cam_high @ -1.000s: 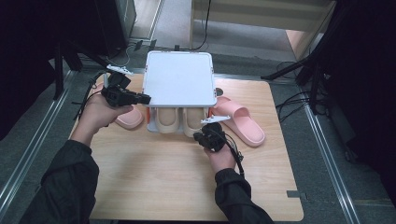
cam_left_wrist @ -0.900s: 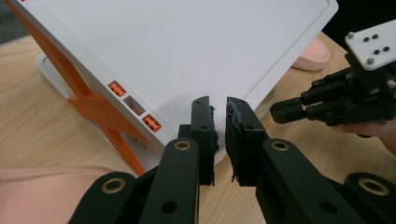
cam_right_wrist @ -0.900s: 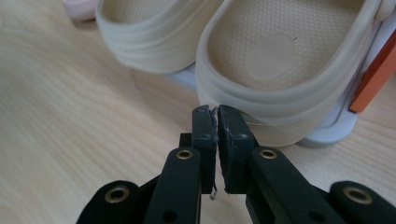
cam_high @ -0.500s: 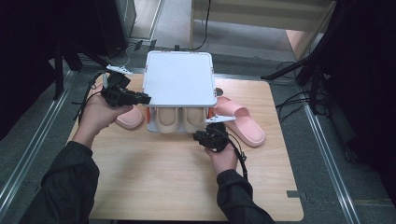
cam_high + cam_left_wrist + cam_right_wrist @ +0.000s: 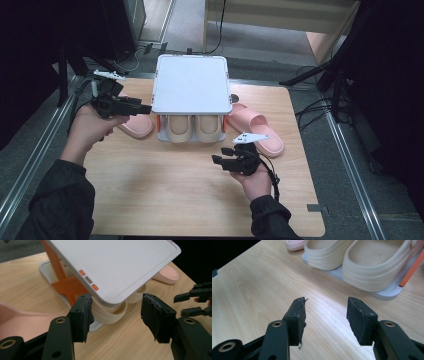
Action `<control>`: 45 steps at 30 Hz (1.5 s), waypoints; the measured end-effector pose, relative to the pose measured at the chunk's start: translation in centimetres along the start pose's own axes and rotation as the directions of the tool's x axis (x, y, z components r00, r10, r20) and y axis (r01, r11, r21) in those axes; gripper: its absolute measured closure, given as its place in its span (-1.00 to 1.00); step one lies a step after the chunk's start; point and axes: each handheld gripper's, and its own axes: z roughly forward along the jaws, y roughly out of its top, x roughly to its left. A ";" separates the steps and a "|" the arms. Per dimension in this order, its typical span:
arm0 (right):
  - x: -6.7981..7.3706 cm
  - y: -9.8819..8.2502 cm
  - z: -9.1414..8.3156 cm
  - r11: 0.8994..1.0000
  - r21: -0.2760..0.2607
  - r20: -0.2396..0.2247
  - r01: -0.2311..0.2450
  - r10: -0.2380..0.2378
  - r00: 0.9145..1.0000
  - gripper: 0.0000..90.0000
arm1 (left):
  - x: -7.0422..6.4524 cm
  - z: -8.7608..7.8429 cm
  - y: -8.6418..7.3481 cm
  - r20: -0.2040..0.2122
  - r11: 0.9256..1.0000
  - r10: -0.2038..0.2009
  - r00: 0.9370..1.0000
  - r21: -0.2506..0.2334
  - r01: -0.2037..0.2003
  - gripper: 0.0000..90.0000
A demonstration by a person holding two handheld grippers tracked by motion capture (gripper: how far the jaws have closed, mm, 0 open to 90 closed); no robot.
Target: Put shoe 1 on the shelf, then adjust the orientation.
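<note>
Both grippers open and empty beside a two-tier shoe rack.

High view: the left gripper point(image 5: 142, 107) hovers at the white shoe rack point(image 5: 190, 85)'s left edge over a pink slipper point(image 5: 136, 126); the right gripper point(image 5: 219, 156) sits before the rack near the desk's middle.
Left gripper view: jaws just opening, nothing between, framing the rack's corner.
Right gripper view: jaws just opening, empty, facing the beige slippers point(image 5: 362, 262) on the lower shelf.

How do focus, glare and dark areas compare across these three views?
High view: soft overall, surroundings nearly black, table evenly lit. Left gripper view: near pads slightly soft, shoe rack sharper. Right gripper view: bright glare patch on the wood between the pads, beige slippers clear.
</note>
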 end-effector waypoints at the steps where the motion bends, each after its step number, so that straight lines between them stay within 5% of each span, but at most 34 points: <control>1: 0.1 -0.1 -0.2 1.000 0.001 -0.001 0.005 -0.005 1.000 0.11 | 0.2 -0.2 -0.3 -0.006 1.000 -0.007 1.000 -0.003 0.007 -0.09; 10: 0.5 -1.3 -1.6 1.000 0.014 -0.067 0.016 -0.015 0.998 0.09 | 1.3 -0.8 -2.5 -0.043 0.999 -0.032 0.999 -0.027 0.031 -0.17; 24: -0.4 -1.2 -0.9 1.000 0.022 -0.062 0.009 -0.007 0.998 0.09 | 4.6 0.5 -5.2 -0.116 0.994 -0.102 0.988 -0.040 0.098 -0.02; 30: -0.7 -1.6 -1.1 1.000 0.027 -0.049 0.003 -0.002 0.999 0.10 | 5.9 1.5 -6.1 -0.140 0.995 -0.097 0.985 -0.027 0.094 0.42; 36: -0.5 -2.0 -1.2 0.999 0.038 -0.043 -0.002 0.004 0.999 0.10 | 7.8 3.0 -7.0 -0.183 0.992 -0.120 0.976 0.009 0.124 0.86; 45: -0.2 -2.8 -1.4 0.999 0.053 -0.022 -0.003 0.004 1.000 0.10 | 10.6 5.1 -7.5 -0.208 0.983 -0.173 0.963 0.025 0.182 0.98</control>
